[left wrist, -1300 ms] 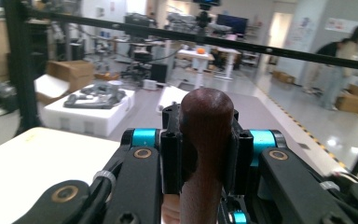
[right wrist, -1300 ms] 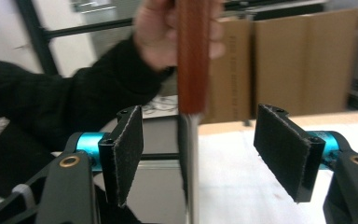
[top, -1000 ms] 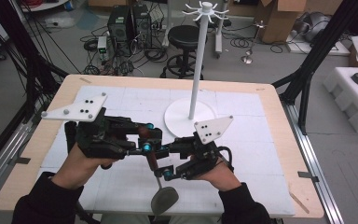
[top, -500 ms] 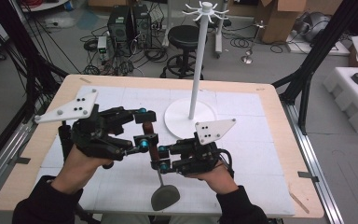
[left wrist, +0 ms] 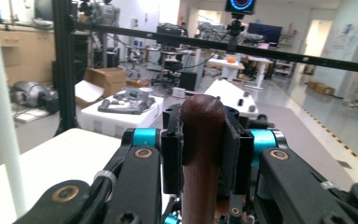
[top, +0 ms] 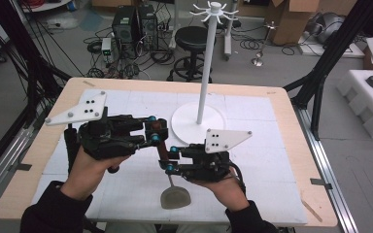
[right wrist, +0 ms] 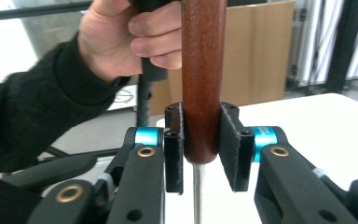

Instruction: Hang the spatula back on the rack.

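Spatula head: the grey, rounded spatula blade (top: pixel 175 197) hangs nearest the person, above the near part of the white padded mat (top: pixel 272 194); a thin metal shank (top: pixel 170 180) rises from it toward the grippers
Right hand: the person's right hand (top: pixel 223 187), in a dark sleeve, holds the right black two-jaw gripper (top: pixel 169 158) from the near right; a grey three-cornered plate (top: pixel 226 140) sits on top of it
Right gripper: in the right gripper view its jaws (right wrist: pixel 202 149) stand either side of the lower end of the dark brown rounded wooden handle (right wrist: pixel 203 79); the left pad touches the wood, a thin gap shows at the right pad, so I cannot tell whether the grip is firm
Handle: it stands roughly upright between the two grippers, the metal shank leaving its lower end (right wrist: pixel 196 196)
Left gripper: the left black two-jaw gripper (top: pixel 156 131) is clamped on the upper end of the same handle; in the left gripper view both pads press against the wood (left wrist: pixel 202 154), the rounded tip standing above them
Left hand: the left hand (top: pixel 90 167) grips the left tool from the near left; its fingers (right wrist: pixel 154 42) show just beside the handle in the right gripper view
Stand: a white pole on a round white base (top: pixel 197 122) stands beyond the grippers, with a ring of hooks at its top (top: pixel 215 9)
Table: the light wooden tabletop (top: pixel 291 104) borders the mat
Beyond: a black round stool (top: pixel 193 36) stands on the floor past the far edge
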